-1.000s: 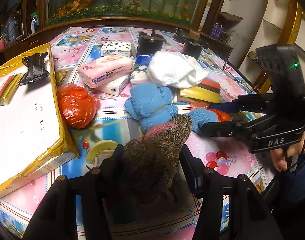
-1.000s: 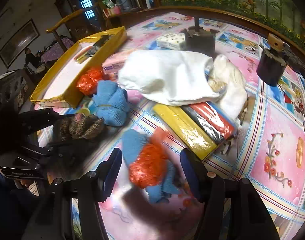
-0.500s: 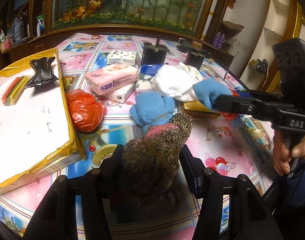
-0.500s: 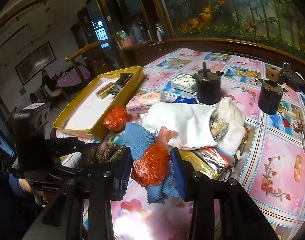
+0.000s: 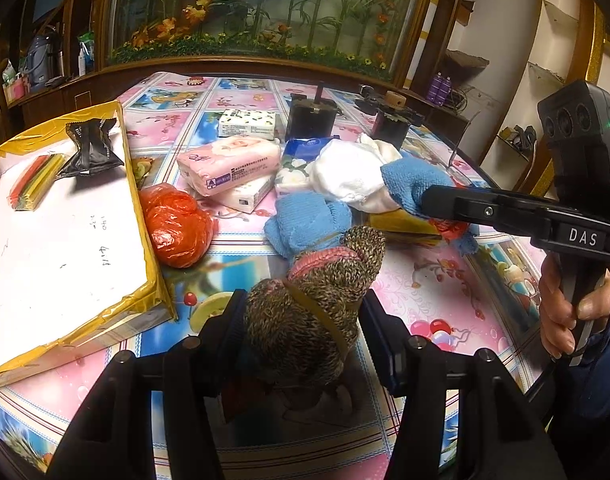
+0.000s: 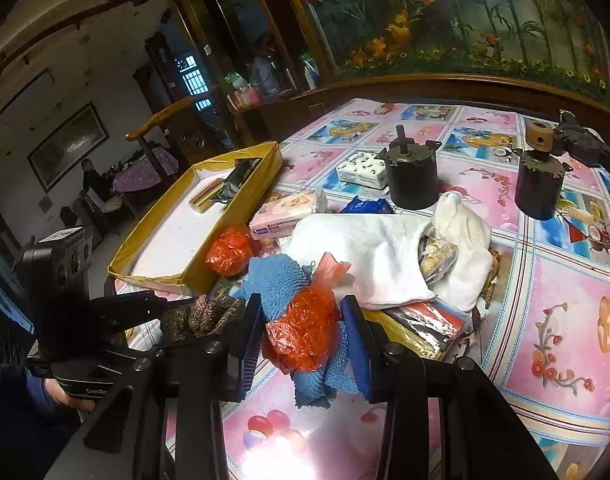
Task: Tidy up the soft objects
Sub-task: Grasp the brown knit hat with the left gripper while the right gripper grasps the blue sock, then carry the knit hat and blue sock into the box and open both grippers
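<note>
Patterned table (image 5: pixel 437 300) with yellow tray (image 5: pixel 145 240), orange bag (image 5: pixel 175 226), tissue packs (image 5: pixel 229 160), white cloth (image 5: pixel 345 176).

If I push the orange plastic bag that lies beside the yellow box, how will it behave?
The orange bag looks crumpled and puffy, so it would probably dent before it slides. It seems light for its size. Its skin is glossy, so a tool might slip on it, and its rounded shape may let it roll toward the yellow box.

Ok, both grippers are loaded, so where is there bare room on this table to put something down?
Two patches look free: the tablecloth right of the white cloth bundle, below the dark cylinder, and the white floor of the yellow tray near its front. The middle is crowded: tissue packs, orange bag, blue knit and foil packets lie packed together.
</note>
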